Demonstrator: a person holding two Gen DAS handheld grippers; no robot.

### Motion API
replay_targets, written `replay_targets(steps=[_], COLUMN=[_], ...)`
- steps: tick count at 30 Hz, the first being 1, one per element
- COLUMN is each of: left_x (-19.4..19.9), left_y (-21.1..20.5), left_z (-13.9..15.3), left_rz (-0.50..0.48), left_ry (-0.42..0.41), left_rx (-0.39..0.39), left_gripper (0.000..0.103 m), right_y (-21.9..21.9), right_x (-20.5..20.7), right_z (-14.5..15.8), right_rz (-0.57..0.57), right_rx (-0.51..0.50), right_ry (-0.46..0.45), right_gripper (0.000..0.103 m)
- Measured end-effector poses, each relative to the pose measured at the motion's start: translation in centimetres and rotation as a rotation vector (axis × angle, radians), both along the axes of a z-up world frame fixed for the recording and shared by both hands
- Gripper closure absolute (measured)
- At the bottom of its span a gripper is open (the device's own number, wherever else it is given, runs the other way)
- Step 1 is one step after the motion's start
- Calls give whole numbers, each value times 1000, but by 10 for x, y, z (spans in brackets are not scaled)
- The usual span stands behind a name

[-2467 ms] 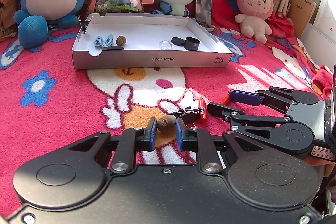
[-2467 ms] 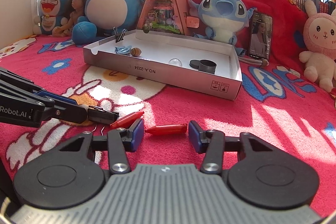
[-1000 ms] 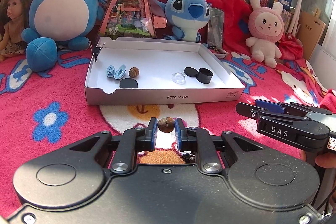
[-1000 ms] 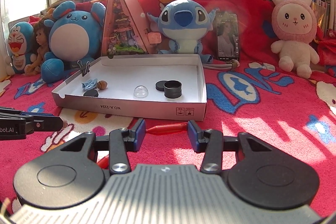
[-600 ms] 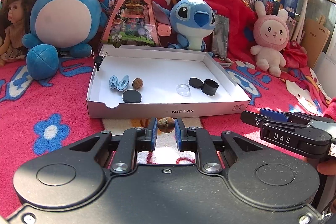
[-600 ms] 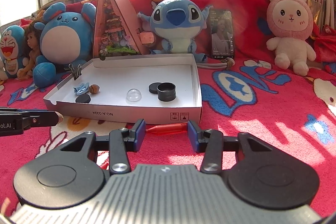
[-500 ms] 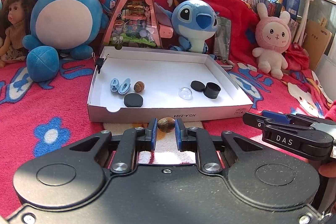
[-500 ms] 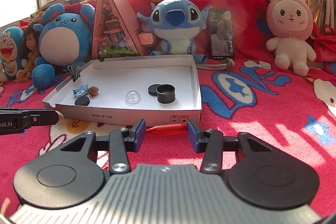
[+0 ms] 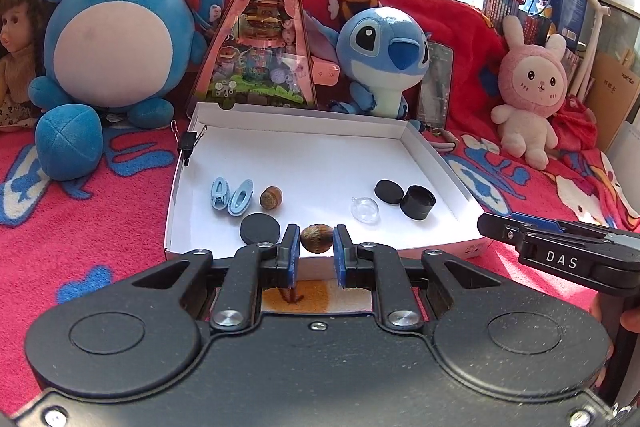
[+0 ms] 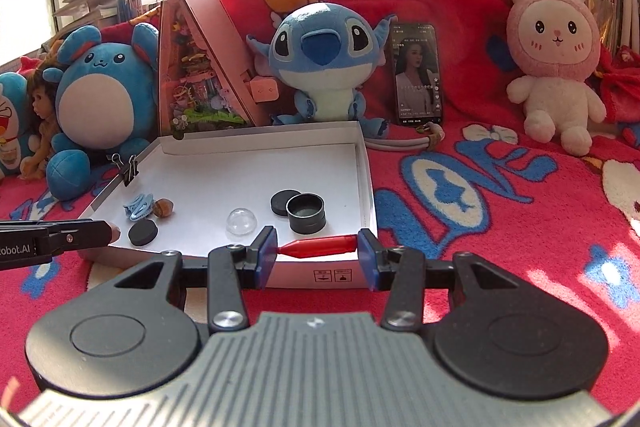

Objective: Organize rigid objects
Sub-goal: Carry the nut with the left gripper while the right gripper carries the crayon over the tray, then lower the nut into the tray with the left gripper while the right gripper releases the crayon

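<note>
Six small things already lie in the white box [image 9: 256,143]: two blue clips [image 9: 231,195], a brown nut [image 9: 271,197], a flat black disc [image 9: 260,228], a clear dome [image 9: 364,210] and a black cap with its lid [image 9: 417,202]. Two more are on their way, by my reading — one in each pair of tongs. The left tongs [image 9: 316,251] are nearly closed, pinching a second brown nut [image 9: 316,237] at the box's near wall. The right tongs [image 10: 317,254] stand partly open, their pads clamping a red pointed piece [image 10: 320,246] end to end, just above the box's near right corner. Its long axis lies crosswise between the pads, the tapered tip toward the left one. What seems left is to set both down inside. The blanket [image 10: 520,227] around the box shows no other loose items, though the tongs hide part of it.
</note>
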State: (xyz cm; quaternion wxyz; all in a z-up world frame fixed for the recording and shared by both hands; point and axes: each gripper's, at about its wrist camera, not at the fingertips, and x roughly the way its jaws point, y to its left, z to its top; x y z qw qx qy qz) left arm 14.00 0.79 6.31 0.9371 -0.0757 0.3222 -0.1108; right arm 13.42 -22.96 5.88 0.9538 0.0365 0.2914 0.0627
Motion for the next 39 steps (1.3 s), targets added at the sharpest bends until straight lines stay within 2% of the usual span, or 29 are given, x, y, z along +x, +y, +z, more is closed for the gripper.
replay_targets(steps=[3,9,20,27,39], left_x=[13,35,61,70,85], left_y=[4,4,7,10,7], left_z=[-2,-9,-26,-32,-32], left_rz=[8,26,49,58,74], left_ry=[27,75,157,181,170], left_rx=[-20,-11,-14,-25,-25], left_gripper=[86,86,86,86,86], right_y=[-3,-5,4,8,14], right_x=[11,32,70,78,87], right_z=[1,-3,-18,-23,-27], right_rz=[-9,-19,-25,-11,-4], right_rx=[23,78,81,70,43], right_ry=[27,96,223,251,269], right_gripper=[54,54,54,53,53])
